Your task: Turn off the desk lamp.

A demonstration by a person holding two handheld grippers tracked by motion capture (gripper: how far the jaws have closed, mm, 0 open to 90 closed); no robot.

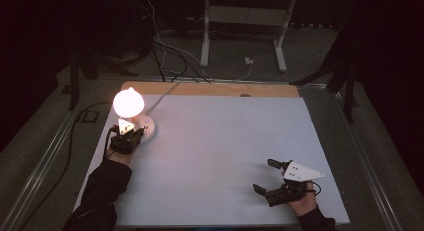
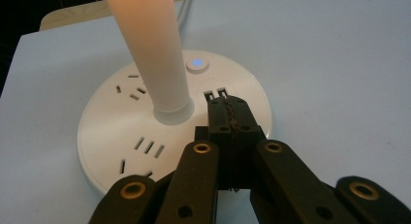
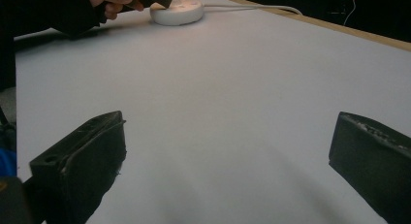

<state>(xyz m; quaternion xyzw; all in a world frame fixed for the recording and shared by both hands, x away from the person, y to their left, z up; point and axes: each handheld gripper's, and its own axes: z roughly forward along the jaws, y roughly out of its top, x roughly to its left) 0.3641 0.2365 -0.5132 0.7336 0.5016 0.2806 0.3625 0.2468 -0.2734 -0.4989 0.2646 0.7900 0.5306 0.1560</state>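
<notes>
A lit white desk lamp with a glowing globe [image 1: 128,102] stands on a round white base [image 1: 148,130] at the table's far left. The base [image 2: 111,141] carries socket slots, two USB ports and a button with a blue light [image 2: 197,63]; its white stem [image 2: 152,49] rises from the middle. My left gripper [image 2: 231,112] is shut with nothing between its jaws, tips over the base beside the USB ports, just short of the button. It also appears from above [image 1: 134,136]. My right gripper [image 1: 266,175] rests open near the front right, jaws wide [image 3: 228,161] over bare table.
The white table sheet [image 1: 215,151] covers most of the top; a wooden strip [image 1: 210,89] shows along the far edge. The lamp's white cable [image 1: 162,97] runs off the back. Beyond the table, cables and a white desk frame [image 1: 245,31] stand on the floor.
</notes>
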